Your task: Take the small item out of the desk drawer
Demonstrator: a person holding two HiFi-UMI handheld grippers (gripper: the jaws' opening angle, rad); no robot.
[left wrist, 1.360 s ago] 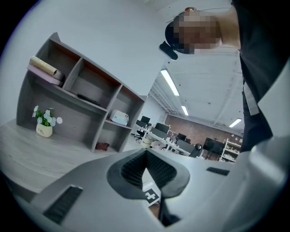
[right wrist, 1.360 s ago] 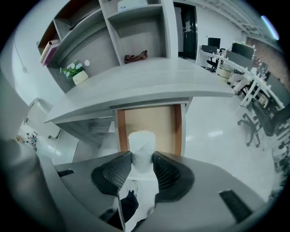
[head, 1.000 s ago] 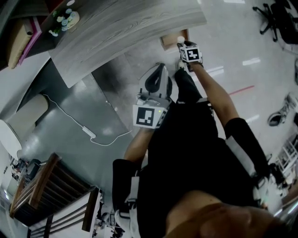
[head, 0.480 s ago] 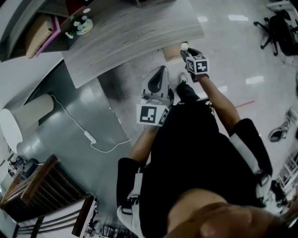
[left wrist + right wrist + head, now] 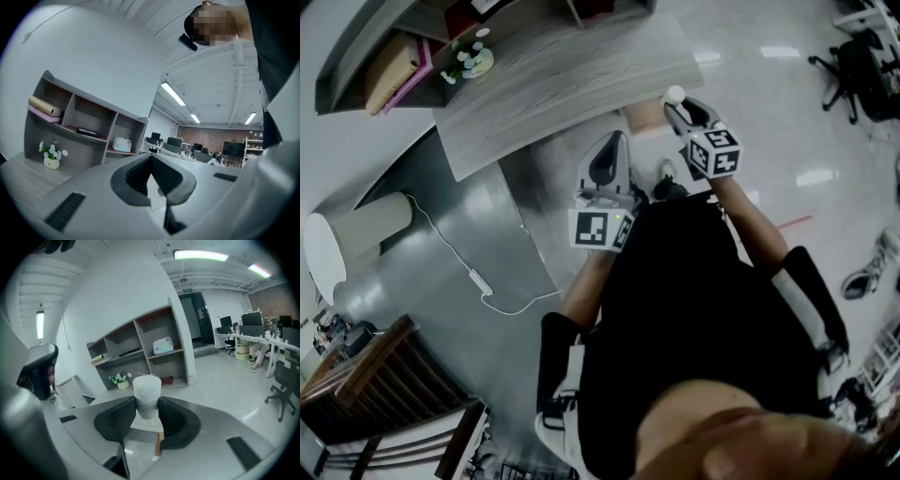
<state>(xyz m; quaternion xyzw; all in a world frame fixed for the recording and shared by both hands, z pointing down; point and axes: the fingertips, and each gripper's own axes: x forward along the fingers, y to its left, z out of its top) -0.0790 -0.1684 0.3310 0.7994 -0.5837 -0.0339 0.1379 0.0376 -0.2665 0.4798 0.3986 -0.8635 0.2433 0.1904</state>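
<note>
Head view, left to right: shelf unit (image 5: pixel 389 66) with flower pot (image 5: pixel 469 59) at upper left, grey bench (image 5: pixel 562 75) across top centre.

Left gripper (image 5: pixel 614 142) is at frame centre, below the bench edge. Left gripper view: left gripper (image 5: pixel 151 158) is clenched, pads meeting at the tip with nothing between them. It's idle and well apart from the item.

The drawer (image 5: pixel 639 117) shows as a brown box poking out under the bench's near edge, just right of the left gripper. It's still pulled out.

Right gripper (image 5: pixel 680 108) is upper right of centre, just beside the bench corner. Right gripper view: fingers (image 5: pixel 172 419) are grasping the small item (image 5: pixel 147 390), a white stubby cylinder, upright, with a pad on each side. In head view the small item (image 5: pixel 674 94) sits at the fingertips, next to the drawer in frame and not inside it.

Step, as I read it: extraction is essentially done, with the item out of the drawer and held.

Next move, my guess: carry it over the bench and set it down upright, keeping the squeeze on until it's seated. The grip is low on the body, so it could tilt if the fingers loosen early. The left gripper is free to push the drawer shut.
</note>
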